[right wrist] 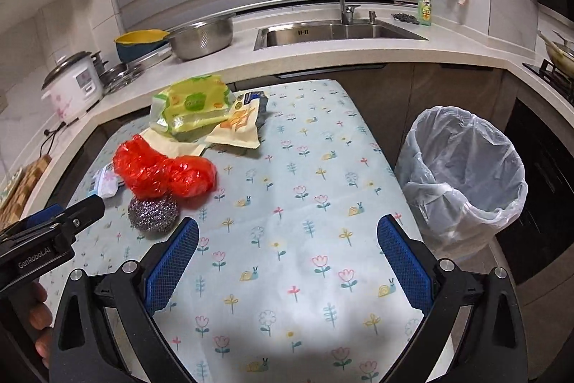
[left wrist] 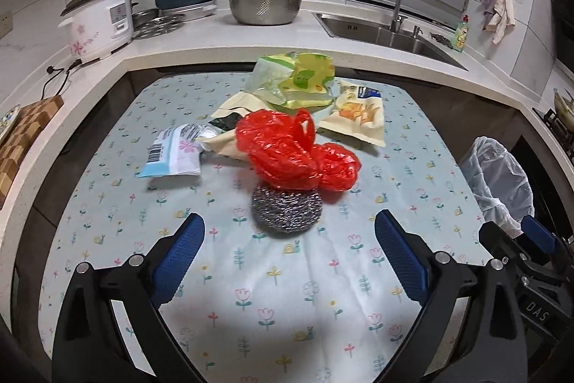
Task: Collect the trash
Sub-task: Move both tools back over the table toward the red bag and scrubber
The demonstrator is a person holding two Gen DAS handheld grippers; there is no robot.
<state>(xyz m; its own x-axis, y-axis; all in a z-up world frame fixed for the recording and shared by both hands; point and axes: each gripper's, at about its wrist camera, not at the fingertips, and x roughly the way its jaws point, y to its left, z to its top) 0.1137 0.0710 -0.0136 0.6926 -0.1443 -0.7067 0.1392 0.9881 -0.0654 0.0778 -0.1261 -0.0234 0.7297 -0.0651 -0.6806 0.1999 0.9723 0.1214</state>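
- On the table (left wrist: 251,329), under its flowered cloth, I see the trash bunched toward the far left part, near the edge that meets the worktop (left wrist: 215,38).
- My left gripper (left wrist: 290,232) has its jaws spread wide with nothing between the pads; it hangs over the near part of the table, and the scourer (left wrist: 287,210) lies just beyond the fingertips, apart from them.
- A red bag (left wrist: 290,153) lies crumpled, touching the scourer's far side.
- Left of the red bag I see a white wrapper (left wrist: 175,153) with a barcode; behind it, beige packets (left wrist: 358,121), one partly under the bag.
- A green pack (left wrist: 301,78) lies on top of the heap at the table's far edge.
- My right gripper (right wrist: 287,236) is also spread wide and empty, over bare cloth near the table's right edge, well apart from the heap.
- Off the table's right edge stands the bin (right wrist: 466,167), lined with a clear bag, its mouth open; I cannot see anything in it from here.
- In the right wrist view, a hand (right wrist: 36,311) grips the left gripper's handle at the lower left.
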